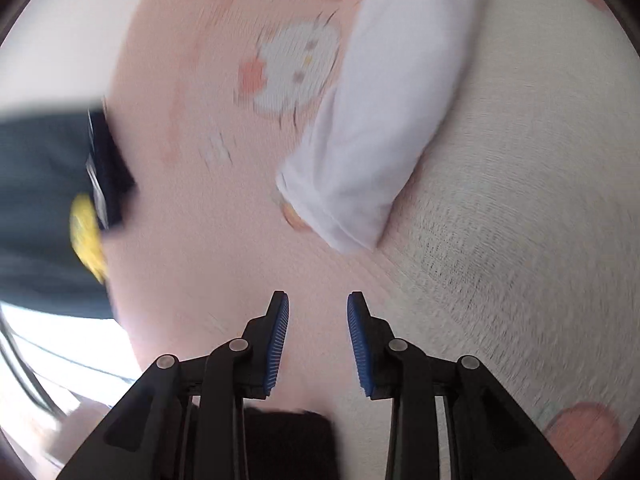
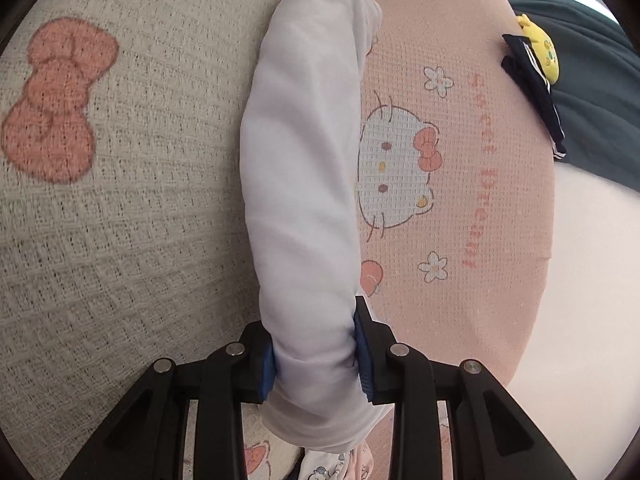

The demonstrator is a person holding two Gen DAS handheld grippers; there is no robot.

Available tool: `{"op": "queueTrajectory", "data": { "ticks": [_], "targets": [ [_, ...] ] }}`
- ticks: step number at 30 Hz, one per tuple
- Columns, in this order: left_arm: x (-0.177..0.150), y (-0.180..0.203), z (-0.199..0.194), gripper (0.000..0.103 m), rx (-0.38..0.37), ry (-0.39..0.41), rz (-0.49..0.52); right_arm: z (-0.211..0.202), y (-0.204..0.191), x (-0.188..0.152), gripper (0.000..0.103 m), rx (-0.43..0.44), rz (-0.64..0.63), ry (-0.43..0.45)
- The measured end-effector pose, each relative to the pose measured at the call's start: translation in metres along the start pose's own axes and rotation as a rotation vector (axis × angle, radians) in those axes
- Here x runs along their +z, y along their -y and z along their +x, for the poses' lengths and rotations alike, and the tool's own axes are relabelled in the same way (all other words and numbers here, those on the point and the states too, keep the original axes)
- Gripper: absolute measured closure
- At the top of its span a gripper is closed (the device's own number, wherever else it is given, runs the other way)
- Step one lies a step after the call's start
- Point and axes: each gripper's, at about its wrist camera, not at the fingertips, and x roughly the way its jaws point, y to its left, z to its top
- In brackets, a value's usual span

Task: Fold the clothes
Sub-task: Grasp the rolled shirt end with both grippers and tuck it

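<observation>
Bedding fills both views: a pink blanket (image 2: 472, 184) with a cat print beside a cream waffle blanket (image 2: 132, 216) with a red bow. Dark fabric (image 2: 592, 92) with a yellow toy (image 2: 538, 50) lies at the pink blanket's far edge.

White garment (image 2: 304, 168), folded into a long narrow strip, lies along the seam between the two blankets.

Right gripper (image 2: 316, 356) is clamped on the strip's near end, pads pressed to both sides, cloth bunched between them. The rest of the strip runs away from it, resting on the bed.

Left gripper (image 1: 318, 344) is narrowly parted, nothing between the pads. The strip's other end (image 1: 360, 160) lies ahead and to its right, apart from it. This view is blurred.

Risks, as judged:
- Only one end is held; lifting or dragging could let the loose end unroll.
- Bunched cloth may slip out of the pads.
- Left pads may catch the blanket along with the garment.
</observation>
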Motion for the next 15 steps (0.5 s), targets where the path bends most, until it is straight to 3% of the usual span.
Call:
{"op": "queueTrajectory", "data": {
  "ticks": [1,3,5,11,15],
  "targets": [
    [0.001,0.01,-0.006,0.052,0.036,0.045,0.082,0.0,0.001,0.0,0.072,0.001,0.004,-0.001],
    [0.003,0.026,-0.015,0.029,0.084,0.13,0.194,0.002,0.005,0.002,0.072,0.012,0.01,-0.007],
    [0.006,0.029,-0.017,0.029,0.104,0.162,0.229,0.003,0.006,0.003,0.072,0.016,0.009,-0.011],
    [0.024,-0.001,0.016,0.019,-0.061,0.106,0.174,-0.001,0.005,0.003,0.071,0.016,0.012,-0.003],
    [0.039,-0.013,0.033,0.019,-0.16,0.126,0.148,0.0,0.006,0.004,0.071,0.015,0.01,-0.003]
  ]
}}
